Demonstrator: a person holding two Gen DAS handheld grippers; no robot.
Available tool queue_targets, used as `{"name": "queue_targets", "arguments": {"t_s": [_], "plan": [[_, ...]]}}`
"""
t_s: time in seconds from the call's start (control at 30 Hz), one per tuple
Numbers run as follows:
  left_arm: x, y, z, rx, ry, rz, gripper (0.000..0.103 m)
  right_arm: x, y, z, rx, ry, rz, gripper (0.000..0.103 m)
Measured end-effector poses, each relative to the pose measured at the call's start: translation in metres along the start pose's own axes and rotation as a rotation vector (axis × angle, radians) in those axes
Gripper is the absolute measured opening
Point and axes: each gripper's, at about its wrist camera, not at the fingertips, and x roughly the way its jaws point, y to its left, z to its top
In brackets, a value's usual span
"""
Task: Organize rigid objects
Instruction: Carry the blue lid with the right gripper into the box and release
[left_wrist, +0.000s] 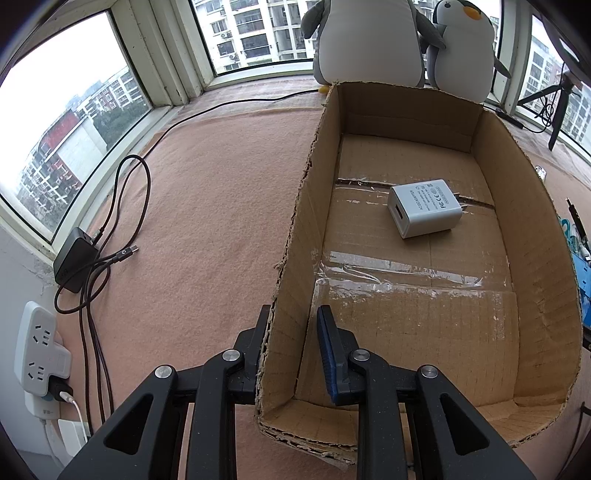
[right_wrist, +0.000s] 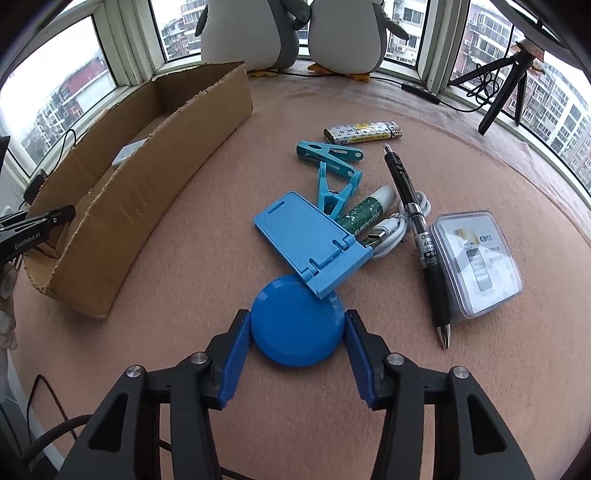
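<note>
Where the right gripper (right_wrist: 297, 325) reaches, low in the middle of its frame, a blue disc (right_wrist: 297, 326) lies flat on the pink cloth (right_wrist: 406, 387) between the blue pads (right_wrist: 236, 354), which sit against its edges or just beside them; real contact cannot be told. Above the disc a blue stand (right_wrist: 314, 242) overlaps its top edge. Further up lie two clips (right_wrist: 332, 170), a glue stick (right_wrist: 365, 214), a white cable (right_wrist: 393, 229), a pen (right_wrist: 417, 236), a clear case (right_wrist: 476, 264) and a lighter (right_wrist: 364, 133). At left, the left gripper (left_wrist: 295, 350) pinches the near left wall of the box (left_wrist: 295, 229), where a white charger (left_wrist: 424, 208) lies on the floor.
</note>
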Motion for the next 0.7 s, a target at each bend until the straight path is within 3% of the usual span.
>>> {"name": "queue_targets", "arguments": {"t_s": [0.37, 0.7], "plan": [[0.0, 0.0, 0.0, -0.001, 0.0, -0.001, 0.024, -0.021, -0.002, -0.018, 0.003, 0.007, 0.025, 0.046], [0.0, 0.0, 0.0, -0.001, 0.0, -0.002, 0.024, -0.073, 0.022, 0.007, -0.027, -0.122, 0.094, 0.046]]}}
